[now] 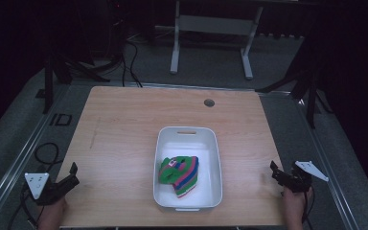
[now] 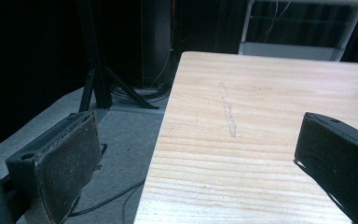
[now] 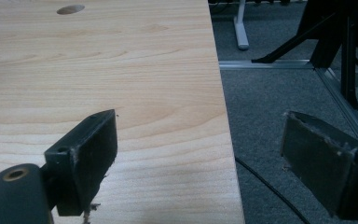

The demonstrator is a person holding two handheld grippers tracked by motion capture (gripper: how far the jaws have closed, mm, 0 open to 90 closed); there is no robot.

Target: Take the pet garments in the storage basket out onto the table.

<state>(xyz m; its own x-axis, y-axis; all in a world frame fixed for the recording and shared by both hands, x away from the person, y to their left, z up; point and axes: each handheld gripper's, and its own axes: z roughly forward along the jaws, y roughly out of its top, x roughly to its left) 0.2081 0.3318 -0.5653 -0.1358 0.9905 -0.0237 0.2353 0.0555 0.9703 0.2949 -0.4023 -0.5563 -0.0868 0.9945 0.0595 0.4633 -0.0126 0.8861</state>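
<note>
A white plastic bin (image 1: 188, 135) stands on the wooden table (image 1: 124, 124), a little right of its middle. In the bin lies a bundle of striped cloth (image 1: 179, 174) in green, pink and blue. My left gripper (image 1: 73, 173) hangs at the table's front left edge, open, with nothing between its jaws (image 2: 196, 163). At the front right edge my right gripper (image 1: 274, 171) is open too and holds nothing (image 3: 200, 149). Both are well apart from the bin.
A round cable hole (image 1: 209, 102) sits near the table's far edge. Black stand legs (image 1: 311, 91) and cables (image 1: 129, 62) lie on the grey floor around the table. A white desk frame (image 1: 211, 33) stands behind.
</note>
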